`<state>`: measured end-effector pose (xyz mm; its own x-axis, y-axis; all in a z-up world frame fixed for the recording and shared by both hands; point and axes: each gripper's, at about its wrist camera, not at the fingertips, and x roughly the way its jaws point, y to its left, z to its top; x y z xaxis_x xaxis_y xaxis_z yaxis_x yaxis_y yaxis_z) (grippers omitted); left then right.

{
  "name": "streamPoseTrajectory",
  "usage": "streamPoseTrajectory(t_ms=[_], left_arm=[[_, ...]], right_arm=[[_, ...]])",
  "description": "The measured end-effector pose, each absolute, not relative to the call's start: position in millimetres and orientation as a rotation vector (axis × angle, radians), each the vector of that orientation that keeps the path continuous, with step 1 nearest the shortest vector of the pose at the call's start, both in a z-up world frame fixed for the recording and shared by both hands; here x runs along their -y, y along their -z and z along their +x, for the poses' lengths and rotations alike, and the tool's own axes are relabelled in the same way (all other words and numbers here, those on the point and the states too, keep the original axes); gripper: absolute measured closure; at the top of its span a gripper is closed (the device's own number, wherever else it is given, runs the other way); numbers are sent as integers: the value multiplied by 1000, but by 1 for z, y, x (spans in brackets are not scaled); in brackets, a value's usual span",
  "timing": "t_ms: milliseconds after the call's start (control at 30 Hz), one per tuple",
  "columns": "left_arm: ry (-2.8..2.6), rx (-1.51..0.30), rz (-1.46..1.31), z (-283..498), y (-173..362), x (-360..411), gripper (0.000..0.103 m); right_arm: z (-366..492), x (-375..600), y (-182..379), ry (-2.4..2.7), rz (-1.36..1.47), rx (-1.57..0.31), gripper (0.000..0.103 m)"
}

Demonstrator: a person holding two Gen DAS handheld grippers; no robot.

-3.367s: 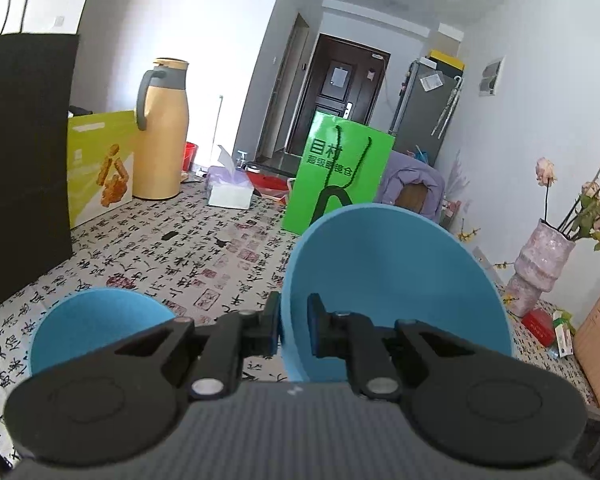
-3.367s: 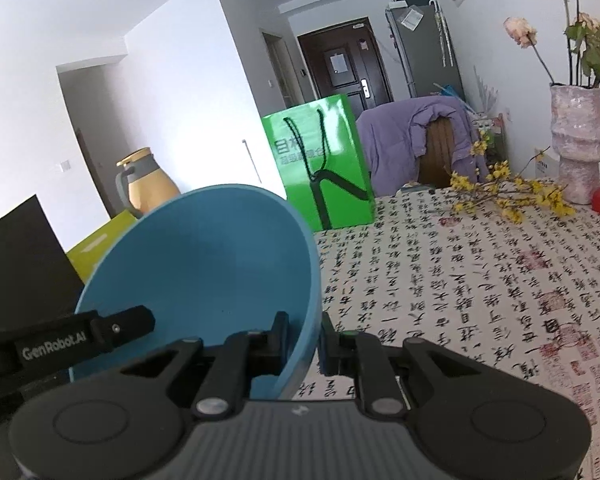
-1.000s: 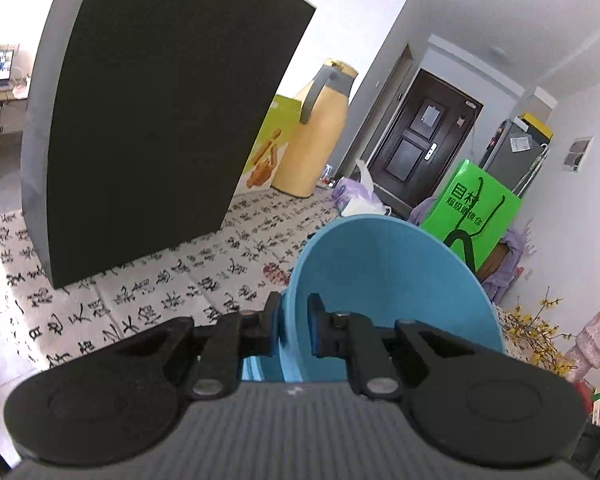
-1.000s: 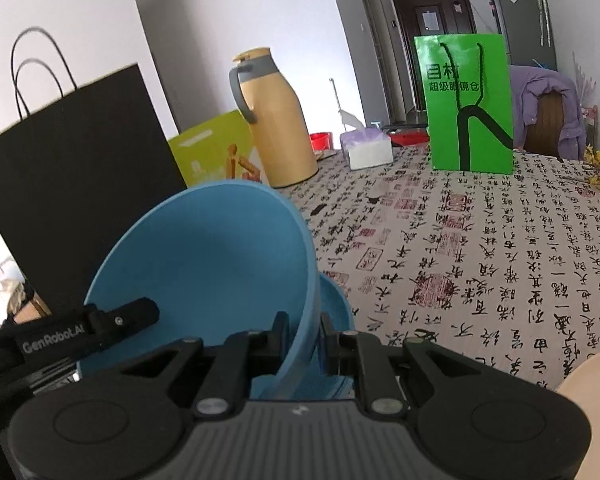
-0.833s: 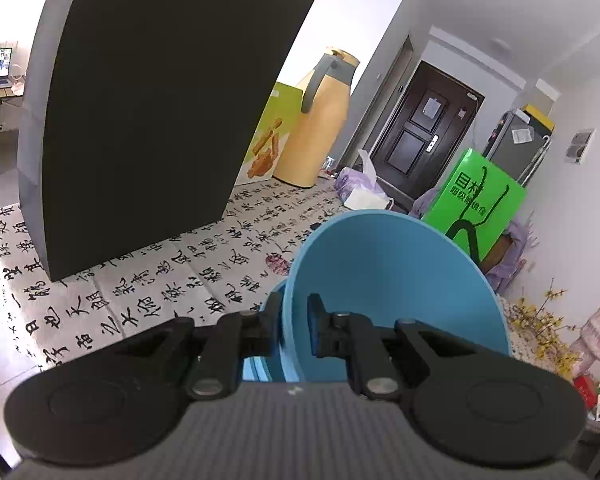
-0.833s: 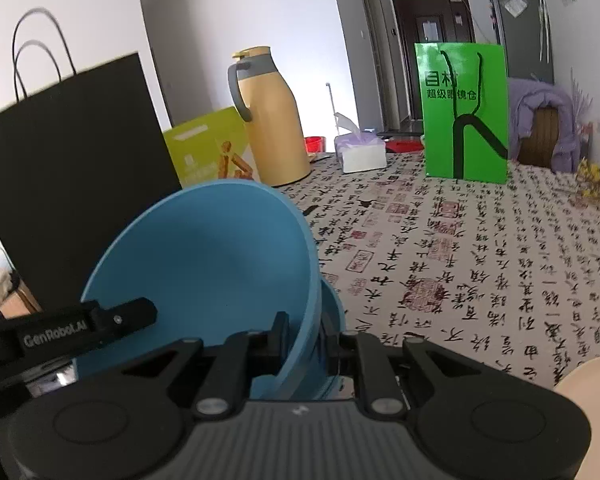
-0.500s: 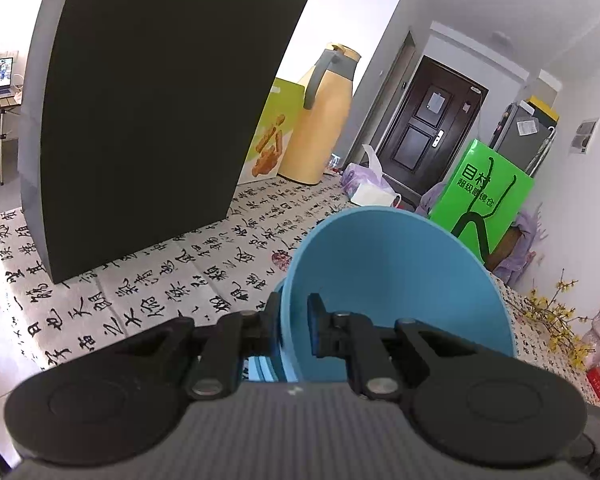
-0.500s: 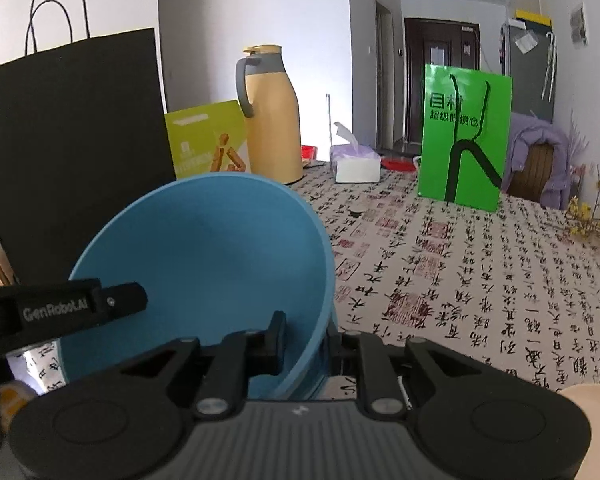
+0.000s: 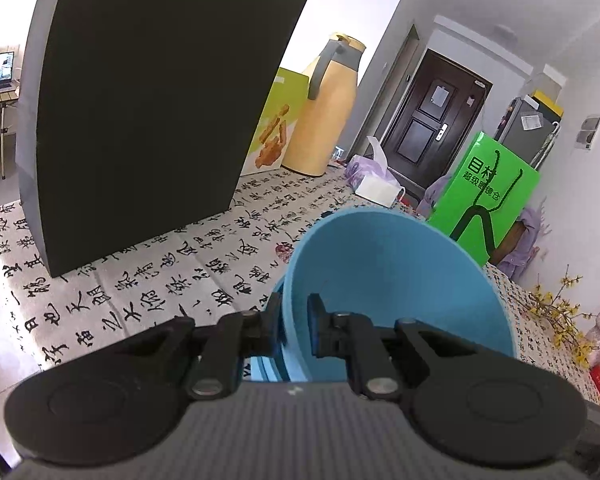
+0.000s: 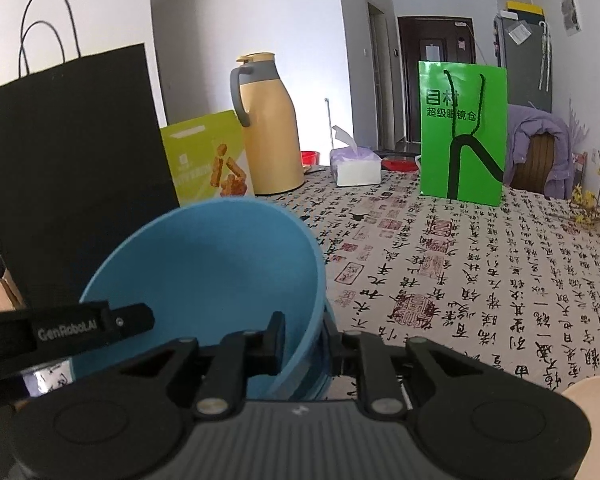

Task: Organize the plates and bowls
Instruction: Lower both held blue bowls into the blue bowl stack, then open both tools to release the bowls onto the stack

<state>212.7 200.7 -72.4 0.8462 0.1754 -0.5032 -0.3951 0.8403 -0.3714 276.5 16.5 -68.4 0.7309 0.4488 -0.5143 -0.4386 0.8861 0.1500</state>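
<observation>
Bowl (image 9: 396, 280): plain light blue, matte, inside and out. Both tools: black with grey bodies. Surface (image 10: 480, 264) cloth: off-white, printed with black calligraphy and red seal stamps. Tall paper bag (image 9: 152, 100): solid black. Thermos jug (image 10: 270, 128): mustard yellow, grey handle and collar. Shopping bag (image 10: 462, 132): bright green, black cords and lettering. Tissue box (image 10: 358, 166): white and lilac.

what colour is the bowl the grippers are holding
Blue: the bowl shows best in the right wrist view.
</observation>
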Motion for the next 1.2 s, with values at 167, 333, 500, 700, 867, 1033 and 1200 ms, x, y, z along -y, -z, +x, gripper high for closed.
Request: streamPoseTrajectory(t_ms=[167, 333, 500, 700, 867, 1033, 1200], left_arm=[[-327, -477, -483, 215, 72, -199, 89], [-325, -487, -478, 220, 73, -198, 89], [-324, -496, -491, 223, 73, -200, 88], [-299, -438, -486, 216, 61, -195, 46], [-278, -368, -462, 205, 47, -191, 21], [-281, -321, -433, 196, 40, -185, 0], [-247, -282, -406, 180, 38, -182, 0]], right_arm=[[275, -16, 62, -466, 27, -540, 80], [279, -12, 64, -463, 23, -550, 84], [283, -8, 66, -461, 43, -562, 87], [289, 4, 67, -491, 113, -595, 65], [284, 20, 63, -488, 126, -557, 28], [279, 42, 62, -490, 145, -550, 10], [269, 61, 63, -488, 134, -558, 3]])
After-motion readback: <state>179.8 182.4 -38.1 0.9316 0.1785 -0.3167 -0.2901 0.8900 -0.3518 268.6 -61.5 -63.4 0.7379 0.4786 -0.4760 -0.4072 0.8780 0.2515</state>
